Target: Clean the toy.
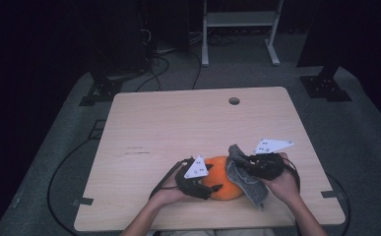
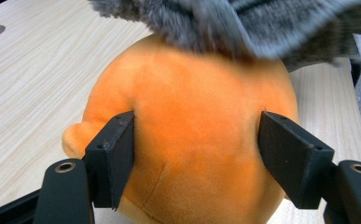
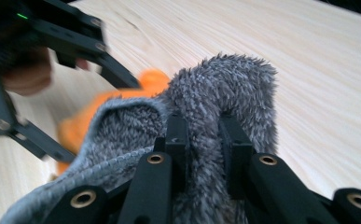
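An orange plush toy lies near the front edge of the wooden table. My left gripper comes at it from the left. In the left gripper view its two black pads press on either side of the toy. My right gripper is to the right of the toy, shut on a grey fuzzy cloth that drapes over the toy's right side. The right gripper view has the pinched cloth between the jaws, with the orange toy behind it.
A round cable hole sits near the table's far edge. Beyond the table stand a white metal frame and dark equipment, with cables on the grey floor. Both of the person's forearms enter from the bottom edge.
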Motion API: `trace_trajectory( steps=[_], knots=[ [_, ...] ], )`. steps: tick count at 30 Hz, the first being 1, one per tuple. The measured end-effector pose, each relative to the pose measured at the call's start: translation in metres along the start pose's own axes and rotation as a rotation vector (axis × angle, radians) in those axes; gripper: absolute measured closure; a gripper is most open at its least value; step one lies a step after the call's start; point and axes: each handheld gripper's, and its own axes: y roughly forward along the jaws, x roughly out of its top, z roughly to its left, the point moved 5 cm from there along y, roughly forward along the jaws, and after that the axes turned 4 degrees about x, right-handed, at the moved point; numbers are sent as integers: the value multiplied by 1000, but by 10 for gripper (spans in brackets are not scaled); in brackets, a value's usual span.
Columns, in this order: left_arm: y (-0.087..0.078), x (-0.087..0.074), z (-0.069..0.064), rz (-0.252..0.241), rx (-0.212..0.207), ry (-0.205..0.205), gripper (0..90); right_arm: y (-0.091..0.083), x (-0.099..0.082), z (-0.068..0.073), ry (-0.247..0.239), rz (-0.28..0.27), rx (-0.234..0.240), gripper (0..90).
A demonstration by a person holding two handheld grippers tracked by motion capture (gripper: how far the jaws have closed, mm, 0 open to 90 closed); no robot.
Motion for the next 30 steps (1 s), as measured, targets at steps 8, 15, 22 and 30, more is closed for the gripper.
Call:
trace_trajectory(
  steps=[8, 15, 22, 30],
  knots=[
    [-2, 32, -9, -102, -20, 101, 137, -9, -21, 0, 34, -19, 66, 759],
    [17, 22, -8, -5, -21, 115, 163, -12, -30, 5, 5, -7, 91, 758],
    [16, 22, -2, -11, 0, 74, 142, -32, -54, -21, 75, 33, -15, 754],
    [19, 23, -4, -37, -2, 91, 89, -45, -73, -60, 194, 21, -184, 581]
  ],
)
